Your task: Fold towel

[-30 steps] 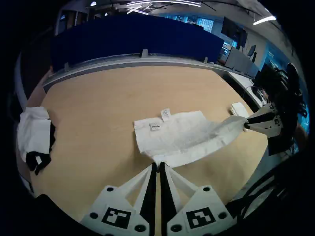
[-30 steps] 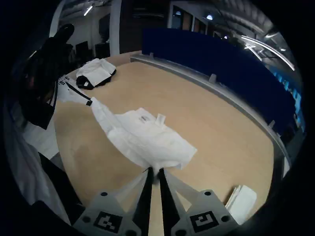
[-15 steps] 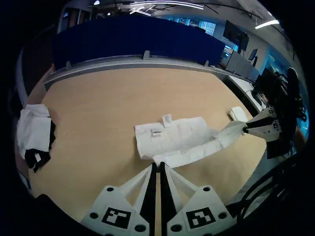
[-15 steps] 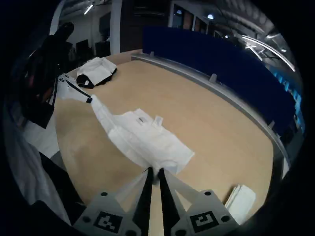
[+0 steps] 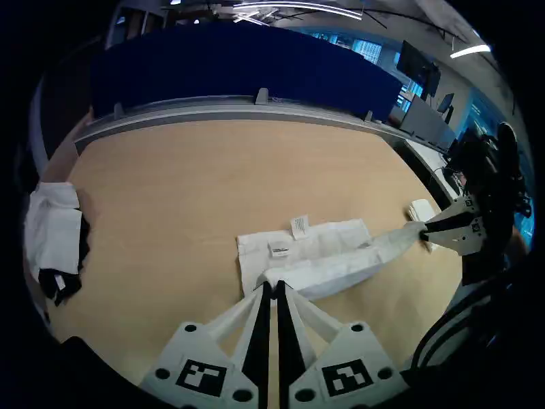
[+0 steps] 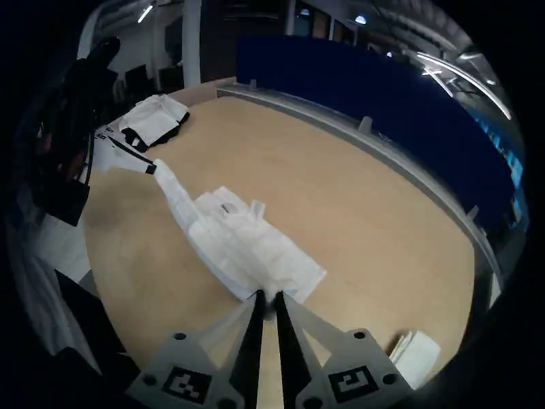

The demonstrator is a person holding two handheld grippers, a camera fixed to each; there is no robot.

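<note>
A white towel (image 5: 310, 255) with small tags lies on the light wooden table (image 5: 191, 184), its near edge lifted and folded over the flat part. My left gripper (image 5: 272, 286) is shut on one near corner of it. In the left gripper view the right gripper (image 5: 424, 235) holds the other corner at the far right. In the right gripper view the towel (image 6: 238, 242) runs away from my right gripper (image 6: 268, 294), which is shut on its corner. The left gripper (image 6: 151, 168) pinches the far end at the left.
A heap of white and black cloth (image 5: 53, 238) lies at the table's left edge, also seen as the cloth heap (image 6: 153, 119). A small folded white stack (image 5: 421, 210) sits near the right edge, and the same stack (image 6: 415, 349) appears low right. A blue partition (image 5: 238, 65) lines the far side.
Both grippers have carried the towel's near edge forward over the flat part, so the towel looks narrower and more doubled up than a second ago.
</note>
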